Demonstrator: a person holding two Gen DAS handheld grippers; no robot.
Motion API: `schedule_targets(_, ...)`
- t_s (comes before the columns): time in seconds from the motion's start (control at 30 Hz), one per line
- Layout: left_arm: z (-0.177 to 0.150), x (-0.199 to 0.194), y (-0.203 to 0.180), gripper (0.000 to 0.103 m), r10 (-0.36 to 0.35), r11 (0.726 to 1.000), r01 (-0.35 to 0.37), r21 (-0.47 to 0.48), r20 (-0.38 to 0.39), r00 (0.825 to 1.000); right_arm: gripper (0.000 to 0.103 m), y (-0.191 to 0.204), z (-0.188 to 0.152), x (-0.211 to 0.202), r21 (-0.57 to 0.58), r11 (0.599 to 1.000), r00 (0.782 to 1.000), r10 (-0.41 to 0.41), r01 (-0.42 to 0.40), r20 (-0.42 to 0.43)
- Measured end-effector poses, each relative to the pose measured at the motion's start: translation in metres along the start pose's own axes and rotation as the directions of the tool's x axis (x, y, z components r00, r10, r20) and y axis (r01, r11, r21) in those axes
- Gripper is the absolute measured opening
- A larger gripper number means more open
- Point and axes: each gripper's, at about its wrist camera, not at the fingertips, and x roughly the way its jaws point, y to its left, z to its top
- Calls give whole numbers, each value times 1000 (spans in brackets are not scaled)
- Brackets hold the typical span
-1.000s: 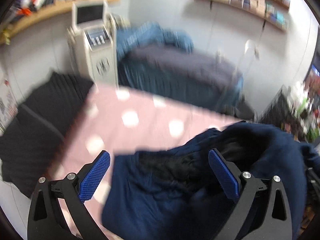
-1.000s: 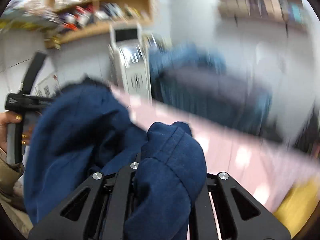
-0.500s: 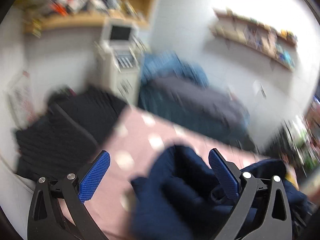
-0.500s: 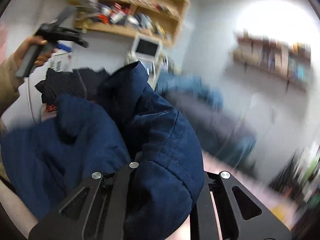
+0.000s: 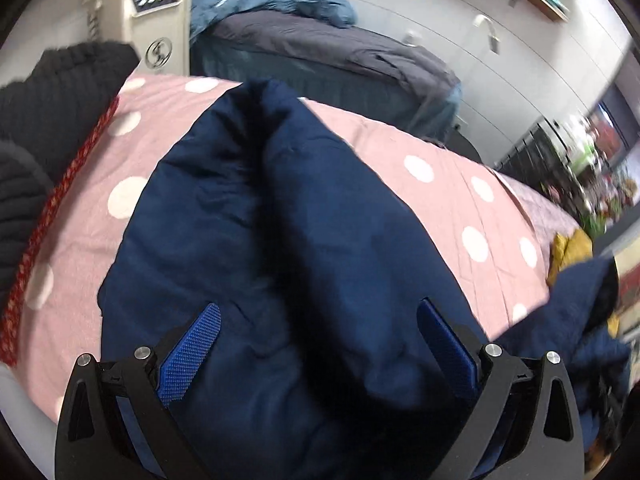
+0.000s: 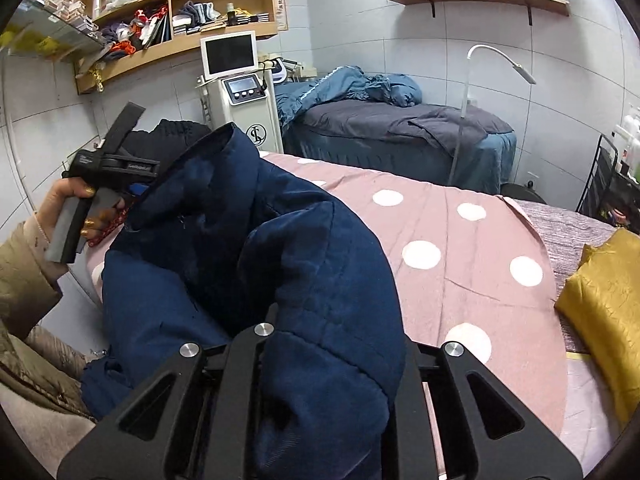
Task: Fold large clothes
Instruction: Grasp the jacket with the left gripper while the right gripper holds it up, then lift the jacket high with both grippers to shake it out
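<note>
A large navy padded jacket (image 5: 288, 240) lies bunched on the pink polka-dot bed cover (image 5: 452, 184). My left gripper (image 5: 316, 340) is open, its blue-padded fingers (image 5: 192, 348) standing wide on either side of the jacket's bulk. In the right wrist view the jacket (image 6: 248, 248) is lifted off the cover (image 6: 460, 240). My right gripper (image 6: 320, 364) is shut on a fold of the jacket that drapes over and hides its fingertips. The left gripper's handle (image 6: 100, 184) shows at the left in a hand.
A yellow garment (image 6: 604, 300) lies at the bed's right edge. Black clothing (image 5: 48, 92) is piled at the bed's left. A white machine with a screen (image 6: 240, 96), a second bed with blue and grey bedding (image 6: 392, 128), a lamp (image 6: 496, 64) and wall shelves stand behind.
The jacket has swung up and come down over the bed in front of the left gripper. The right gripper kept its hold on the fold. The left gripper stayed open.
</note>
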Motion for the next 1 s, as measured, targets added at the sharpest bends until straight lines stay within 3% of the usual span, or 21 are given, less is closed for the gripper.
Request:
schedule_targets(0.07, 3, 7, 1, 80, -91, 995, 90, -42, -13, 996, 15, 5, 0, 2, -12, 1000, 1000, 11, -11, -13)
schedule_targets(0.13, 8, 25, -7, 78, -140, 990, 138, -35, -53, 989, 15, 11, 0, 3, -27, 1000, 1000, 13, -13, -19)
schedule_targets(0.23, 7, 51, -23, 58, -23, 1000, 25, 12, -122, 992, 15, 12, -5, -3, -31, 999, 1000, 10, -10, -18)
schedule_targets(0.3, 6, 53, -29, 56, -21, 999, 24, 25, -114, 993, 15, 9, -9, -6, -19, 1000, 1000, 8, -8, -28)
schedule_targets(0.37, 6, 47, -31, 43, -94, 995, 96, 15, -116, 989, 15, 5, -13, -9, -4, 1000, 999, -1, 1, -34)
schedule_targets(0.4, 6, 43, -30, 43, -158, 987, 158, -16, -133, 978, 15, 2, -14, -11, 10, 1000, 999, -4, 4, -36)
schedule_targets(0.47, 7, 35, -30, 31, -204, 979, 202, -28, -134, 970, 15, -2, -16, -15, 38, 999, 999, -1, 3, -39)
schedule_targets(0.57, 3, 9, -36, 15, -240, 971, 241, -3, -85, 967, 16, -8, -14, -18, 86, 996, 999, 10, -7, -35)
schedule_targets(0.6, 4, -5, -39, 14, -284, 959, 283, -13, -58, 957, 16, -11, -11, -21, 112, 994, 1000, 15, -13, -22)
schedule_targets(0.67, 9, -32, -44, 10, -311, 950, 311, 1, 26, 950, 16, -15, 0, -33, 138, 990, 999, 30, -33, 26)
schedule_targets(0.7, 10, -54, -50, 10, -321, 947, 319, 32, 104, 941, 15, -16, 7, -42, 141, 989, 998, 32, -40, 62)
schedule_targets(0.8, 15, -112, -61, 9, -355, 935, 341, 97, 251, 901, 13, -22, 33, -79, 125, 989, 978, 58, -84, 198)
schedule_targets(0.83, 18, -139, -66, 9, -362, 932, 340, 124, 315, 877, 13, -24, 44, -94, 112, 989, 967, 63, -93, 246)
schedule_targets(0.93, 15, -218, -81, 9, -366, 930, 299, 212, 484, 795, 12, -27, 69, -134, 60, 995, 929, 57, -85, 367)
schedule_targets(1.0, 6, -275, -90, 9, -376, 926, 269, 264, 595, 711, 12, -30, 90, -166, 29, 997, 888, 55, -77, 456)
